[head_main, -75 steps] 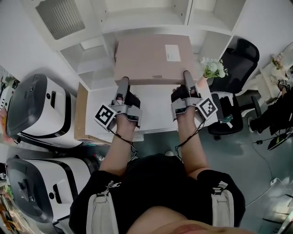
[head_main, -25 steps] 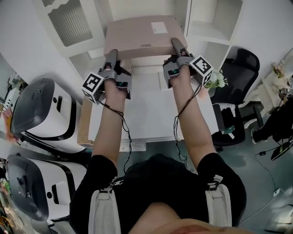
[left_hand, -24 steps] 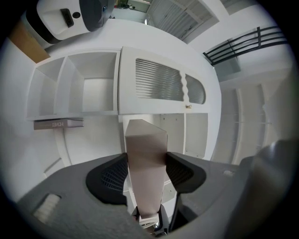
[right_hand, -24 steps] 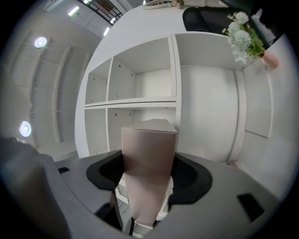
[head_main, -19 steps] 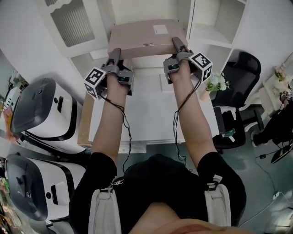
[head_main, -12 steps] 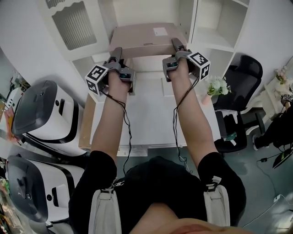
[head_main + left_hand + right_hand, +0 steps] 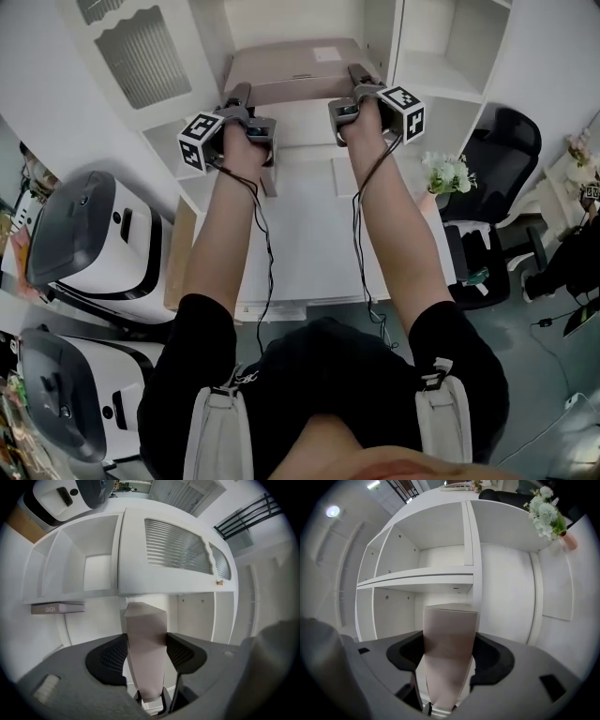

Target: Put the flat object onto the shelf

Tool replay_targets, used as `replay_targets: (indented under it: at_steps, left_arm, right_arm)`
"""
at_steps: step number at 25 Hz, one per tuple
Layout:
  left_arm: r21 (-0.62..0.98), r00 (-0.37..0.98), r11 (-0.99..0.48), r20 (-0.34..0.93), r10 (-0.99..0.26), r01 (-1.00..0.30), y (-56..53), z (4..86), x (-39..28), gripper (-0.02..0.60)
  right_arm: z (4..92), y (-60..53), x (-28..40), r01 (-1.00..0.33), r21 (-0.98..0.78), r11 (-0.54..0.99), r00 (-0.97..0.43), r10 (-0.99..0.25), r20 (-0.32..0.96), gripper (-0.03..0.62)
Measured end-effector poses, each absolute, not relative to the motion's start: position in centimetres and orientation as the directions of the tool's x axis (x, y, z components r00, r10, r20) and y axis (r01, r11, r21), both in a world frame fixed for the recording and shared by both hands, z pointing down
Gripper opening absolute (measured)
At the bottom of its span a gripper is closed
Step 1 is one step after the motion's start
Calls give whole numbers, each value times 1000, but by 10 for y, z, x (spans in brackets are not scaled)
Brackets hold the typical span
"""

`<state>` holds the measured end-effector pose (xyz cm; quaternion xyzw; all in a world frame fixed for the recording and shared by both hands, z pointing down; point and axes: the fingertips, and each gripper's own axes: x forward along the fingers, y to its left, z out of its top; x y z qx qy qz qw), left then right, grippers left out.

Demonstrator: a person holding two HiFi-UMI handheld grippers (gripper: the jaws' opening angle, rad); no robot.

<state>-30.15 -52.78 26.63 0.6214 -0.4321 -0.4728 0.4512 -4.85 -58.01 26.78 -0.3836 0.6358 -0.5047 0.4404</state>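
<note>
Left gripper (image 7: pixel 146 648): I have it pinching the near left edge of the flat beige box (image 7: pixel 295 66). Right gripper (image 7: pixel 450 648): I have it pinching the near right edge, with pads pressed on both faces. The box lies level, its far end inside the middle bay of the white shelf unit (image 7: pixel 392 42), above the white desk (image 7: pixel 300 234). A black chair (image 7: pixel 506 141) stands at right.

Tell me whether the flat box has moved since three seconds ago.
Yes. The flat box has gone forward, away from the person, toward the shelf's middle bay; the flowers now lie well behind it.
</note>
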Motion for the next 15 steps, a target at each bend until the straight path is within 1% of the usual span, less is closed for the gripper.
replay_targets:
  at_steps: [3, 8, 15]
  left_arm:
    - [970, 181, -211, -188, -965, -117, -541, 267, -300, 262]
    - [973, 180, -196, -172, -968, -123, -559, 265, -303, 262]
    - [972, 191, -184, -154, -969, -148, -570, 265, -306, 264]
  right_arm:
    - [269, -592, -47, -46, -984, 174, -321, -935, -151, 290]
    - [270, -597, -47, -75, -992, 98, -304, -950, -71, 291]
    - [269, -596, -48, -102, -991, 84, -279, -959, -53, 294]
